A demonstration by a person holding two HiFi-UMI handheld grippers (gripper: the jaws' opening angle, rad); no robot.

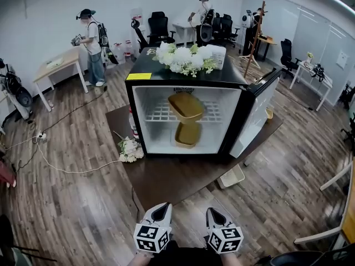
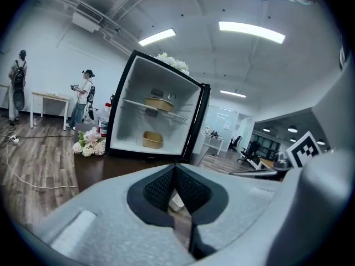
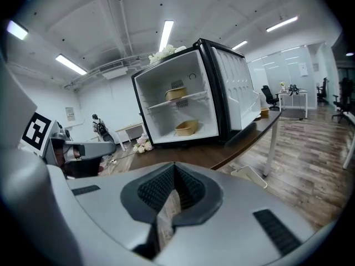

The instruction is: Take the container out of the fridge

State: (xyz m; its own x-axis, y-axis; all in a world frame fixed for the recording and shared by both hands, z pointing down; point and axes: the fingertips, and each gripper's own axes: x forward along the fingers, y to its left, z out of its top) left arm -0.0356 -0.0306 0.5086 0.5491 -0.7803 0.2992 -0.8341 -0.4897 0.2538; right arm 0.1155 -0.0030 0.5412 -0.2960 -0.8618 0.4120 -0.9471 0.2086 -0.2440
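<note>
So your left tongs [image 2: 176, 190] and right tongs [image 3: 172, 195] are shut and empty, near you; approach step. Next, open one and reach far into the fridge [image 1: 145, 115] for the upper container [image 1: 186, 106].

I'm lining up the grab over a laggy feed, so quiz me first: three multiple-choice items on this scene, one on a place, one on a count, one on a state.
1. Where does the upper tan shallow container sit in the small black fridge?
A. on the white wire shelf
B. on the fridge floor
C. in a door rack

2. How many tan containers are inside the fridge?
A. one
B. two
C. three

3. How is the fridge door?
A. shut
B. swung open
C. taken off

Answers:
1 A: it rests on the shelf's wires.
2 B: a second tan container lies on the fridge floor below.
3 B: the door stands open at the right and the white interior shows.
</note>
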